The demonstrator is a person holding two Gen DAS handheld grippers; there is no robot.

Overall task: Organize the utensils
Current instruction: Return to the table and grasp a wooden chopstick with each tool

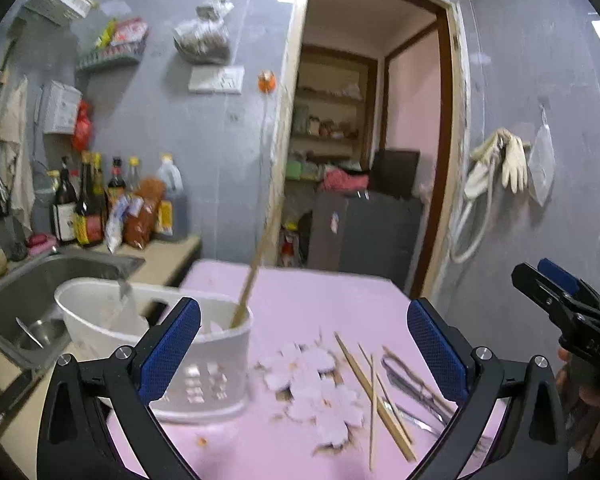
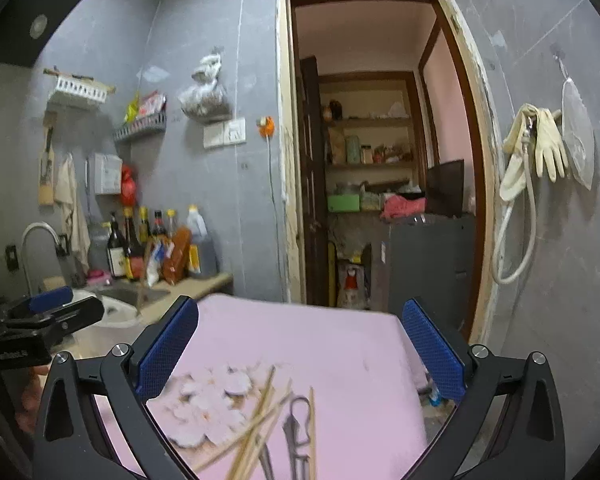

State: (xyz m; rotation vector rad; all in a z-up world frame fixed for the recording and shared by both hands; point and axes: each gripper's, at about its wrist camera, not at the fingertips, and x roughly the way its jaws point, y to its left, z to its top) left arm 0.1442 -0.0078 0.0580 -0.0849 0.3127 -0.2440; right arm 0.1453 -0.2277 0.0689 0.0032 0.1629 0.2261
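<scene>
- Left gripper (image 1: 303,350) — jaws spread, holding nothing.
- Right gripper (image 2: 300,356) — jaws spread, holding nothing.
- Chopsticks (image 1: 374,394) lie loose on the pink surface (image 1: 300,292); one stands in the white holder (image 1: 204,364).

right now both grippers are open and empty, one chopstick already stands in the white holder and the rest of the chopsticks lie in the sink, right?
Not quite. The rest of the chopsticks lie on the pink table, beside the metal utensils, not in the sink; the left wrist view shows this. The rest holds: the left gripper and right gripper are open and empty, and one chopstick stands in the white holder.
</scene>
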